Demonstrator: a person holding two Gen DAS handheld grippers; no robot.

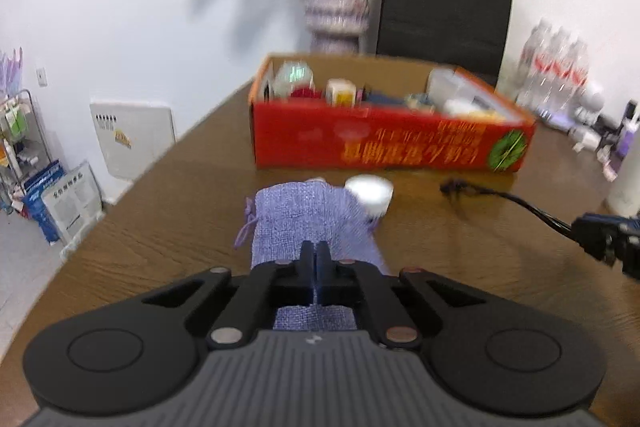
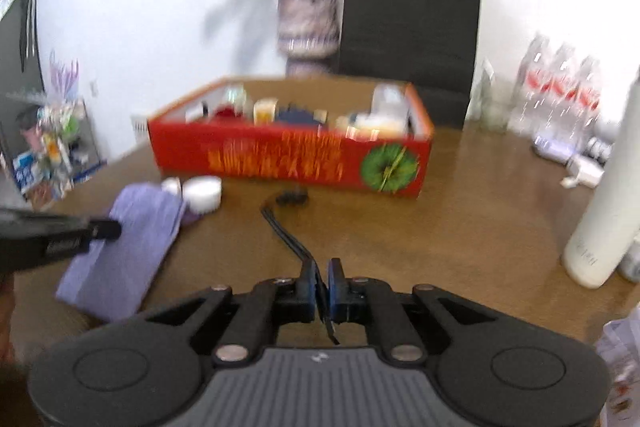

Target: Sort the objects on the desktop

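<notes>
My left gripper (image 1: 316,251) is shut on the near edge of a purple cloth pouch (image 1: 304,215), which lies on the brown table (image 1: 160,227) with a drawstring at its left. A white round jar (image 1: 370,193) sits at the pouch's far right corner. My right gripper (image 2: 322,269) is shut on a thin black cable (image 2: 288,239) that runs away toward the red box (image 2: 288,159). In the right wrist view the pouch (image 2: 128,235) lies at the left with the left gripper (image 2: 106,229) on it. In the left wrist view the cable (image 1: 500,197) leads to the right gripper (image 1: 612,241).
The red cardboard box (image 1: 384,143) holds several small items. Behind it stand a vase of flowers (image 1: 338,7) and a black paper bag (image 1: 444,11). Water bottles (image 2: 560,99) stand at the back right, a tall white bottle (image 2: 604,211) at the right. The table's left edge drops to the floor.
</notes>
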